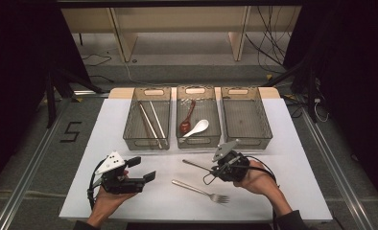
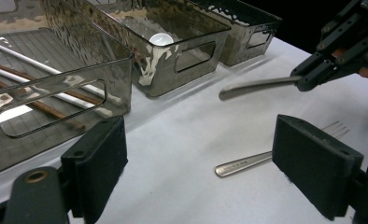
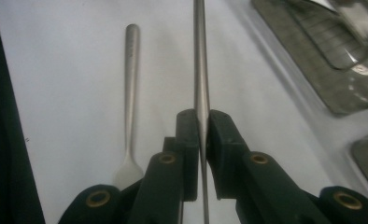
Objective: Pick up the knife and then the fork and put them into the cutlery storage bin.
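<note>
The right hand-held gripper point(image 1: 215, 169) clamps a metal utensil handle point(image 1: 195, 165) above open desk point(image 1: 110, 124). The left hand-held gripper point(image 1: 141, 168) hangs open, empty, near the desk's front edge. A fork point(image 1: 201, 191) lies between them.

3 bins point(image 1: 195, 139) side by side behind, fork point(image 1: 201, 191) before them, between both tongs.

We see a slim steel utensil point(image 1: 196, 166) held off the table at lower centre of the high view, handle pointing upper left. We cannot tell its head. A steel fork point(image 1: 201, 191) lies flat just below, tines toward lower right.
</note>
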A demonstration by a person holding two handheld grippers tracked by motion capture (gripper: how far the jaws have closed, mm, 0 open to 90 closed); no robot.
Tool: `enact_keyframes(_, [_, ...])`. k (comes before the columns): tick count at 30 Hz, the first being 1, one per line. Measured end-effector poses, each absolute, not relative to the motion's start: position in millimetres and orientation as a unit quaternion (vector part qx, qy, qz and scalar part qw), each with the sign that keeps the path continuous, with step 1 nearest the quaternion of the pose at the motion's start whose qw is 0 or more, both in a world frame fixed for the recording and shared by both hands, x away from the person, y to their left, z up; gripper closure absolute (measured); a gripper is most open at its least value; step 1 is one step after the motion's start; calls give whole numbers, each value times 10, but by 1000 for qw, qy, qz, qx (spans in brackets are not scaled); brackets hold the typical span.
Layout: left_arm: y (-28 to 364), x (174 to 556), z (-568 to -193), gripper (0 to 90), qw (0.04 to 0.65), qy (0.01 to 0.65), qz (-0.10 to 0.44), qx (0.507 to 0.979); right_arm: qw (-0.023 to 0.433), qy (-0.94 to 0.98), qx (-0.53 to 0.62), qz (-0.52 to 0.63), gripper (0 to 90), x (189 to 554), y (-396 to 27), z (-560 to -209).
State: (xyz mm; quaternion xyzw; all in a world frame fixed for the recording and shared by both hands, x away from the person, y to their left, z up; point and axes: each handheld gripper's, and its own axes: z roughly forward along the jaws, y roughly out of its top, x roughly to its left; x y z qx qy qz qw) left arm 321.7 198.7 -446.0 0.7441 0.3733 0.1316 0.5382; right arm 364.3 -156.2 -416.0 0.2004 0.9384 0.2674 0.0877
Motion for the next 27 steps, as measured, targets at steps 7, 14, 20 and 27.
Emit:
enact_keyframes(7, [2002,3220,-4464,170,543,375,134,740,102,925,224,288,836,3735,-1707,-4028])
enact_keyframes(14, [2018,3223,-4465,169,542,377,135,739,115,916,244,298,836,3819,-1814,-3930])
enact_keyframes(20, [2020,3225,-4467,168,542,378,133,739,125,908,260,304,836,3884,-1873,-3857])
enact_keyframes(27, [2019,3225,-4466,169,543,380,132,737,140,897,280,312,837,4007,-1940,-3751])
